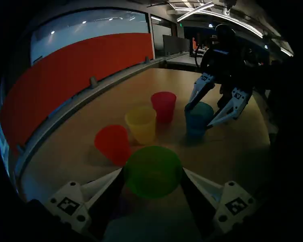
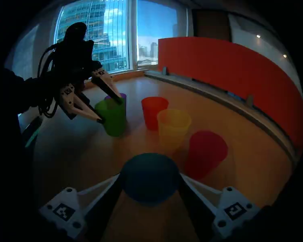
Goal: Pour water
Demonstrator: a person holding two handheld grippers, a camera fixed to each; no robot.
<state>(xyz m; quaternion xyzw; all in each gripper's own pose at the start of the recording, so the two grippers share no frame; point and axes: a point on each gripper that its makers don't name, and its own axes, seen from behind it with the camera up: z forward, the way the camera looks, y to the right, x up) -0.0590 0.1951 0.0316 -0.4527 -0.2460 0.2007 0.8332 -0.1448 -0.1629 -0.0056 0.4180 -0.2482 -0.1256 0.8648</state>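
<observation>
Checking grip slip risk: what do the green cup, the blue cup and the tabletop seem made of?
Green cup and blue cup: likely plastic, translucent, matte; light shows through their walls. Tabletop: wood or wood-look laminate, smooth, with a soft sheen; cannot tell which.

In the left gripper view a translucent green cup (image 1: 153, 171) stands upright at 6 o'clock, with a teal cup (image 1: 198, 119) upright at its 1 o'clock. An orange cup (image 1: 112, 143), a yellow cup (image 1: 142, 124) and a red cup (image 1: 164, 106) stand in a row from its 10 to its 12 o'clock.
</observation>
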